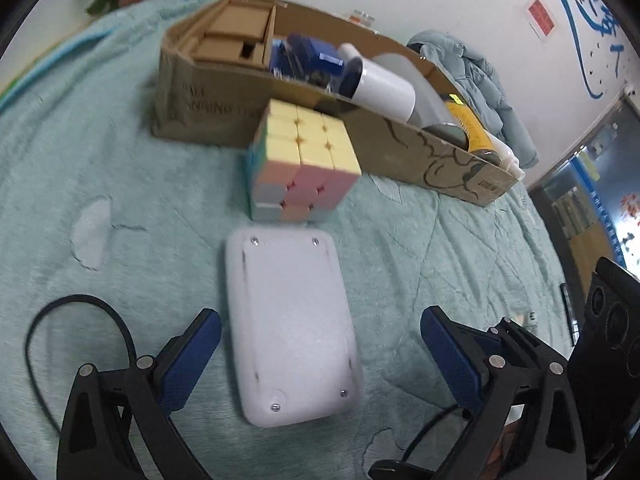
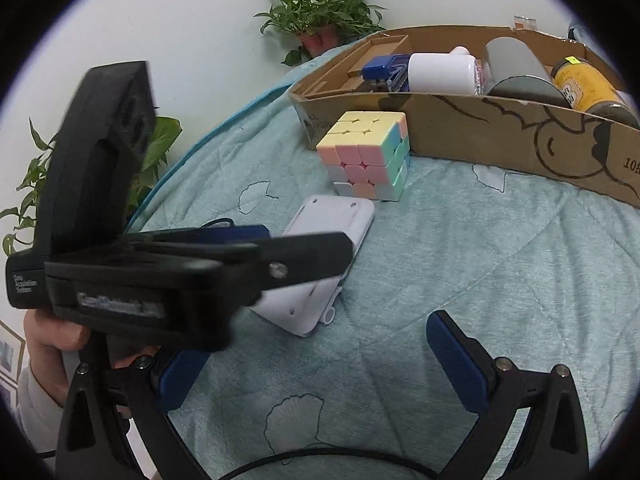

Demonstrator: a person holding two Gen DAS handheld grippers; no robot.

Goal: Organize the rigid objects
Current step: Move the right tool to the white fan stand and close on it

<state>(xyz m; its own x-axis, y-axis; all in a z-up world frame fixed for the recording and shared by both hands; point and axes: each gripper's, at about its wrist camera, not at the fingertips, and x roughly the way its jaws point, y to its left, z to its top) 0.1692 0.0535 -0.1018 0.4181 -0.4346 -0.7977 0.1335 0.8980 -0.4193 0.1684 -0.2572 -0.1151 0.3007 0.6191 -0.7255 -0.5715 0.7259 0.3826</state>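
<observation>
- Ahead of the left gripper [image 1: 320, 350], past the white device [image 1: 294, 330]: one pastel puzzle cube [image 1: 302, 164], standing on the green blanket [image 1: 120, 184] right at the near wall of one cardboard box [image 1: 208, 108].
- Beyond the cube, inside the box: one white bottle [image 1: 382, 90] lying on its side, one grey cylinder [image 1: 420, 80], one yellow jar [image 1: 470, 128], one blue item [image 1: 306, 58], plus cardboard inserts at the far end.
- Behind the box: potted plant [image 2: 320, 20] by the wall.
- Left gripper spread wide, gripping nothing; white device flat on the blanket between its two blue pads [image 1: 192, 360], near end level with them, no contact visible.
- Seen from the right wrist: left gripper tilted down over the device, hiding its middle; hand [image 2: 56, 344] wrapped around the handle.
- Right gripper [image 2: 320, 360] also wide apart and empty, angled down at bare blanket; device ahead and to its left, cube farther ahead, box beyond that.
- Black cable [image 1: 76, 320] looping left of the left gripper.
</observation>
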